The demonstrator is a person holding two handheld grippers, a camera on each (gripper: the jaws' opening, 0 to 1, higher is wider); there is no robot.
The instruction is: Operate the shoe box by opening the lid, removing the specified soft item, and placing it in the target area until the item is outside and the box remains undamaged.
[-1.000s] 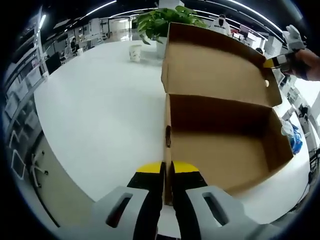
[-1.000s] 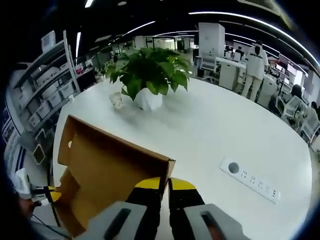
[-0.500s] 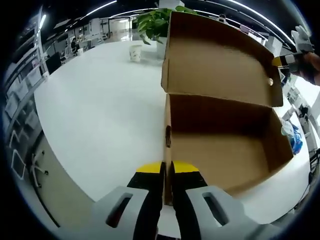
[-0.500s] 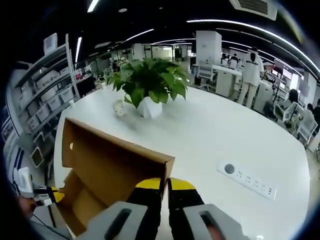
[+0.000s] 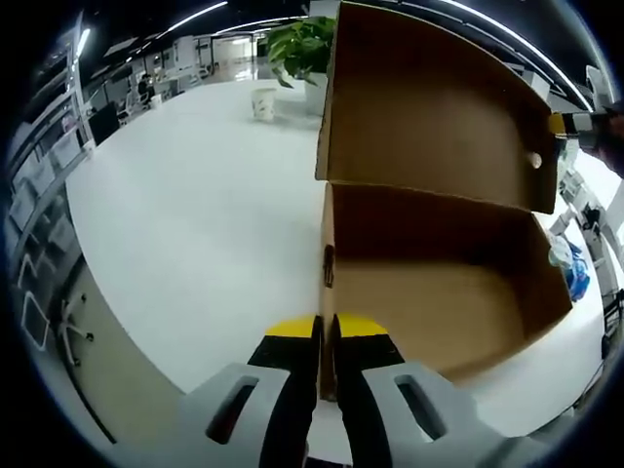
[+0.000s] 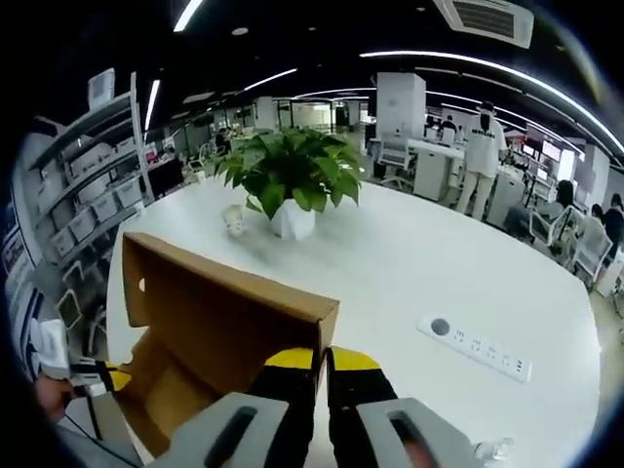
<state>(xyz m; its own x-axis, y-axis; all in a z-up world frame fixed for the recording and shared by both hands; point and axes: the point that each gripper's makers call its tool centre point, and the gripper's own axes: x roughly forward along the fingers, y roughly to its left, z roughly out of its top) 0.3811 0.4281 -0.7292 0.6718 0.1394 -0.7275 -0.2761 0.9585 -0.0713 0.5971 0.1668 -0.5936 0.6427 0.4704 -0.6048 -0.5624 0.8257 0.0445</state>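
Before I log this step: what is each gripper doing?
Left gripper: shut on the box wall.
Right gripper: shut on the lid, holding it raised.

Open office: white round table (image 6: 409,263), ceiling strip lights (image 6: 458,60), shelving (image 6: 68,185), desks (image 6: 429,161).

The shoe box (image 5: 439,292) gapes open from above at centre right of the left gripper view; its raised lid (image 5: 434,107) walls off the far side. Bare white table (image 5: 195,214) spreads across the left; in the right gripper view a potted plant (image 6: 288,180), a small cup (image 6: 232,220) and a power strip (image 6: 475,346) stand beyond the box.
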